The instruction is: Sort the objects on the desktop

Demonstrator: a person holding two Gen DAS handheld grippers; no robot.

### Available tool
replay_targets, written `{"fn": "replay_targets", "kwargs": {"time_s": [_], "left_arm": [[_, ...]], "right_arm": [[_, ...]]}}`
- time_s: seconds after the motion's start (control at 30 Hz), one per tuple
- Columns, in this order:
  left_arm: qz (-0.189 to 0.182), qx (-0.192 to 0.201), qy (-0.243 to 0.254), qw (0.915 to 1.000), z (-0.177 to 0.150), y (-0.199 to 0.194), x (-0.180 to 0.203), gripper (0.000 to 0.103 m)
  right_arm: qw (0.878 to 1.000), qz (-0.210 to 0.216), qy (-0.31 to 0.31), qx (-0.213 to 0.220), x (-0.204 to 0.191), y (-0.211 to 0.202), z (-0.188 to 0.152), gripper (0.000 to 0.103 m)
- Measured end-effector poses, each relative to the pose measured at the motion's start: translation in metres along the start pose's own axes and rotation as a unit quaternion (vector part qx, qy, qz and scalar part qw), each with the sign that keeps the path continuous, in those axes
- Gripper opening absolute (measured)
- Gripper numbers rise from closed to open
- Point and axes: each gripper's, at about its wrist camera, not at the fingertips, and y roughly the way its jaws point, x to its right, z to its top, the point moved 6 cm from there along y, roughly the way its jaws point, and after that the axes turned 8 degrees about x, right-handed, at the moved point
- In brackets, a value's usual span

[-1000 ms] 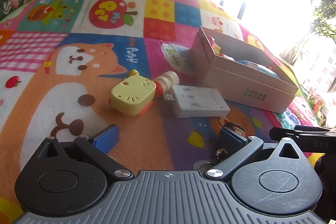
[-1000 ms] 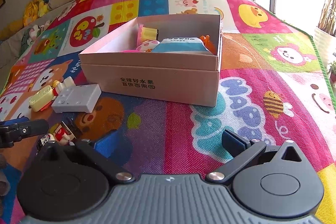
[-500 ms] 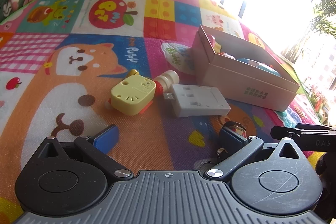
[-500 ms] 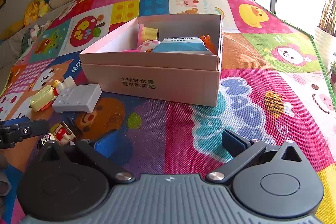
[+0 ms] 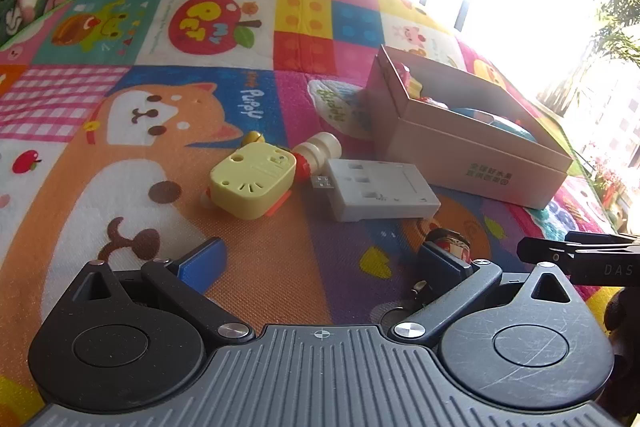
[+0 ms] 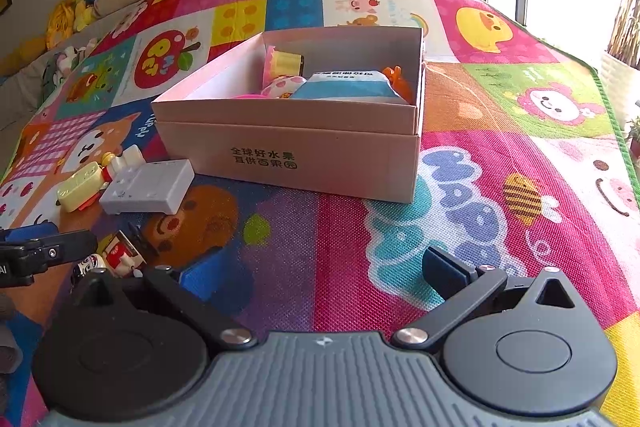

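Desktop objects sit beside the pink box [image 6: 288, 151] — yellow toy [image 5: 252, 181], grey adapter [image 5: 380, 189], small figurine [image 6: 120, 253]. Left gripper [image 5: 320, 261] spread wide, holding nothing, low over the mat [image 5: 120, 187]. Right gripper [image 6: 320, 269] also wide, empty — level, facing the box.

A colourful cartoon play mat [image 5: 120, 155] carries everything — patchwork squares with a dog, an apple and ducks. On it sits an open pink cardboard box [image 6: 288, 155]. Just beside the box lies a grey adapter block [image 5: 380, 191], and next to that a yellow toy [image 5: 252, 183] touching a small white-and-red figure [image 5: 316, 153]. Nearer, a little painted figurine [image 6: 118, 253] lies on its side.
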Motion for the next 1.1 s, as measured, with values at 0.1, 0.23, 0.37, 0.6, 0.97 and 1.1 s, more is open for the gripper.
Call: {"fn": "replay_targets", "kwargs": {"time_s": [0.1,0.23,0.37,0.6,0.97,1.1], "left_arm": [[0.008,-0.003,0.013,0.9999,-0.001,0.001,0.004,0.103],[0.008,-0.003,0.012,0.9999,-0.001,0.002,0.006,0.103],[0.008,-0.003,0.012,0.9999,-0.001,0.002,0.005,0.103],[0.007,-0.017,0.036,0.9992,0.003,0.007,0.014,0.103],[-0.021,-0.061,0.058,0.9962,0.033,0.075,0.057,0.103],[0.019,-0.056,0.104,0.9928,0.029,0.085,0.065,0.103]], "right_arm": [[1.000,0.001,-0.002,-0.001,0.000,0.000,0.000,0.103],[1.000,0.006,0.001,0.001,0.000,0.000,0.001,0.103],[1.000,0.024,-0.009,0.000,-0.003,-0.002,0.000,0.103],[0.996,0.045,-0.077,-0.016,-0.031,-0.004,0.000,0.103],[0.974,0.144,-0.175,-0.023,-0.076,-0.029,-0.024,0.103],[0.979,0.135,-0.151,-0.033,-0.069,-0.024,-0.022,0.103]]}}
